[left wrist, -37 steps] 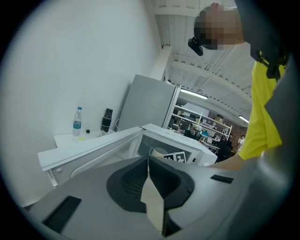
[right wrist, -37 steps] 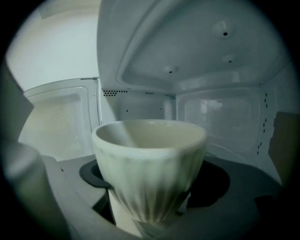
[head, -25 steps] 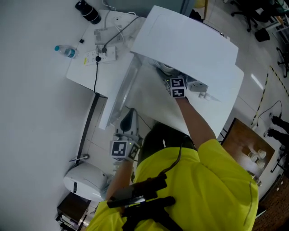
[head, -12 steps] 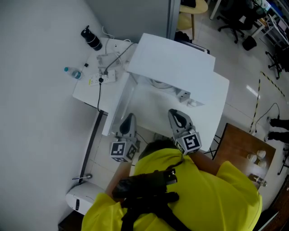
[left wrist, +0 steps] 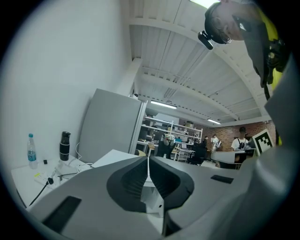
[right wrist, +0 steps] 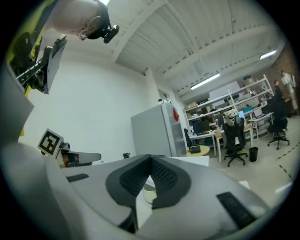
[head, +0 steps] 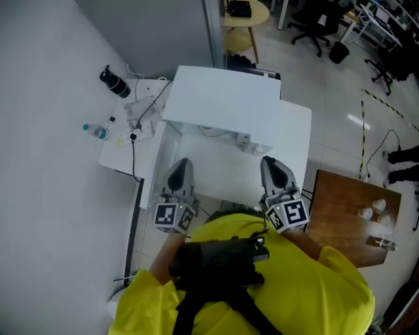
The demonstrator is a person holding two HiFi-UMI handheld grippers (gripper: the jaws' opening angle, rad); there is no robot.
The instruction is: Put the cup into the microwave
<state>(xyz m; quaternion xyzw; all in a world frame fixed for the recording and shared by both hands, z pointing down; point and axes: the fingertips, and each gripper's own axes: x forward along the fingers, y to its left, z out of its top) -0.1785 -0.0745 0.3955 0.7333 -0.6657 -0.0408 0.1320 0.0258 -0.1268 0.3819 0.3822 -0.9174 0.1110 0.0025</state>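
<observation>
The white microwave (head: 222, 101) stands on a white table (head: 294, 141), seen from above, with its door (head: 159, 163) swung open to the left. A pale curved rim (head: 211, 129) shows just under its front edge, and a pale round rim (right wrist: 149, 192) shows behind the right jaws; it may be the cup. My left gripper (head: 182, 163) is drawn back at the table's near edge, shut and empty; its pads meet (left wrist: 148, 161). My right gripper (head: 270, 162) is also back near the person's chest, shut with nothing between its pads (right wrist: 151, 159).
On a side table at the left are a water bottle (head: 93, 131), a black flask (head: 114, 83) and a power strip with cables (head: 139, 112). A brown wooden table (head: 347, 216) with small cups stands to the right. A round stool (head: 243, 16) and office chairs stand beyond.
The right gripper came out of the microwave's opening and drew back to the person, its jaws now shut. The left gripper rose a little. The head view has lifted and pulled away.
</observation>
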